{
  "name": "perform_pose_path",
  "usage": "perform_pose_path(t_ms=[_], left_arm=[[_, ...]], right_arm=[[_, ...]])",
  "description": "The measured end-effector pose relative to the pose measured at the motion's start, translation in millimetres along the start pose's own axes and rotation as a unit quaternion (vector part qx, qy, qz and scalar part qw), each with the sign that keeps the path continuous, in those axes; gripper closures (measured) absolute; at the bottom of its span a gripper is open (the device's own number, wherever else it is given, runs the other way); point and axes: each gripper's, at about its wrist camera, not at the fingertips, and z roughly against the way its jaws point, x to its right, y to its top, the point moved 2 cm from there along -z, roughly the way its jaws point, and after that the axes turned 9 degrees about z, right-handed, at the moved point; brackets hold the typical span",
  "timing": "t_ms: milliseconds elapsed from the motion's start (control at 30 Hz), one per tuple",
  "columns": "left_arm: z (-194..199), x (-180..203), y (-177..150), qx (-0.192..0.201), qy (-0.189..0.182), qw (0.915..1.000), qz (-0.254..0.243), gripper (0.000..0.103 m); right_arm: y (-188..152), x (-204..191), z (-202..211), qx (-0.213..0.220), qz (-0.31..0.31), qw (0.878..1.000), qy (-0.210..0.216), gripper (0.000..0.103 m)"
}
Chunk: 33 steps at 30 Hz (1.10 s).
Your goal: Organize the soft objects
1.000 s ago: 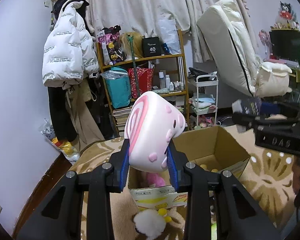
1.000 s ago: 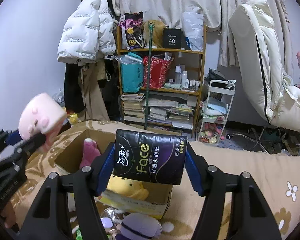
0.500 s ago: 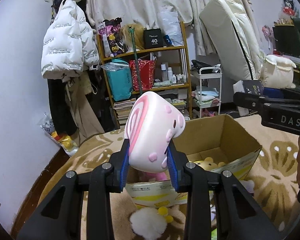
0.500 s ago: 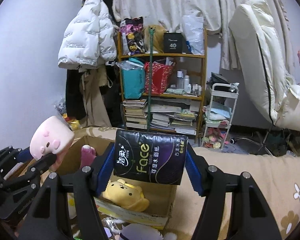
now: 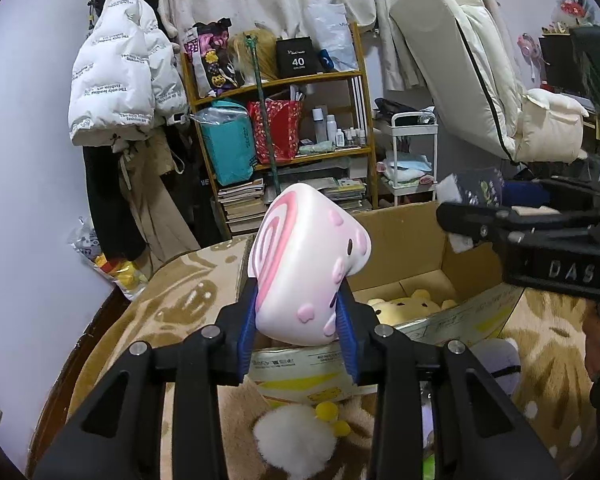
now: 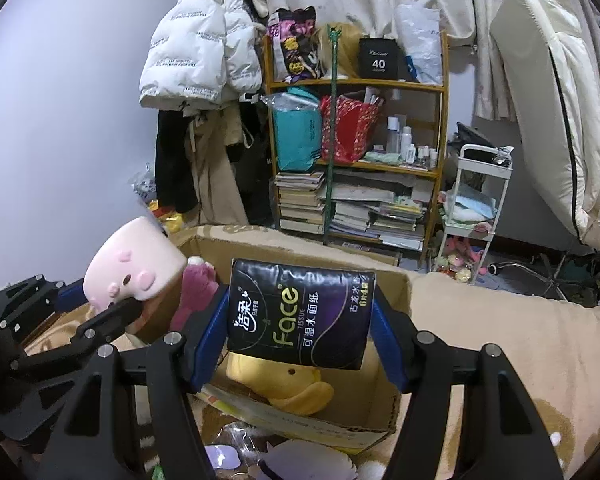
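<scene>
My left gripper (image 5: 298,320) is shut on a pink roll-shaped plush (image 5: 308,264) and holds it above the near left edge of an open cardboard box (image 5: 404,232). My right gripper (image 6: 300,344) is shut on a black pack of tissues (image 6: 300,316) and holds it over the same box (image 6: 392,420). A yellow bear plush (image 6: 280,384) and a magenta plush (image 6: 194,296) lie inside. The left gripper with the pink plush (image 6: 134,264) shows at the left of the right wrist view. The right gripper (image 5: 540,236) shows at the right of the left wrist view.
The box stands on a tan patterned blanket (image 6: 500,344). A white pom-pom toy (image 5: 296,436) and a purple-white plush (image 5: 496,360) lie in front of the box. A cluttered wooden shelf (image 5: 284,128), hanging coats (image 5: 120,80) and a white cart (image 6: 476,208) stand behind.
Both grippers have moved closer to the box and lower, holding their loads. The yellow bear inside the box has come into view under the tissue pack.
</scene>
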Motion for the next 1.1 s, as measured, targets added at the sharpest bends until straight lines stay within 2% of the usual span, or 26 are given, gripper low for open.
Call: perform_pose_path(t_ms=[267, 367, 433, 467, 533, 567, 600, 667, 733, 833, 1100], left_arm=[[-5, -1, -2, -0.002, -0.004, 1.0, -0.003, 0.062], [-7, -1, -2, -0.002, -0.003, 1.0, -0.003, 0.057], [-5, -1, -2, 0.003, -0.001, 1.0, -0.005, 0.046], [-5, 0, -2, 0.005, 0.0, 1.0, -0.006, 0.045], [-4, 0, -2, 0.003, 0.0, 1.0, -0.009, 0.039], [-4, 1, -2, -0.002, 0.0, 0.9999, -0.011, 0.038], [-4, 1, -2, -0.004, 0.001, 0.9999, -0.013, 0.038], [-2, 2, -3, -0.006, 0.007, 0.9998, -0.016, 0.037], [1, 2, -4, -0.006, 0.012, 0.9997, -0.023, 0.029], [11, 1, -3, 0.003, 0.019, 0.9995, -0.024, 0.016], [37, -10, -6, -0.003, 0.034, 0.9994, -0.008, 0.006]], right_arm=[[-12, 0, -9, -0.024, -0.007, 1.0, 0.013, 0.033], [-15, 2, -10, -0.029, -0.007, 0.999, 0.015, 0.033], [-16, 3, -11, -0.032, -0.01, 0.999, 0.018, 0.033], [-16, 4, -11, -0.033, -0.012, 0.999, 0.019, 0.032], [-15, 5, -11, -0.035, -0.015, 0.999, 0.018, 0.024], [-15, 5, -9, -0.03, -0.016, 0.999, 0.016, 0.016], [-14, 5, -7, -0.025, -0.016, 0.999, 0.013, 0.012], [-13, 5, -3, -0.019, -0.014, 1.0, 0.008, 0.012], [-12, 5, 0, -0.021, -0.013, 1.0, 0.006, 0.012], [-11, 5, 6, -0.02, -0.016, 1.0, 0.005, 0.0], [-12, -4, 29, -0.016, 0.001, 1.0, -0.005, 0.0]])
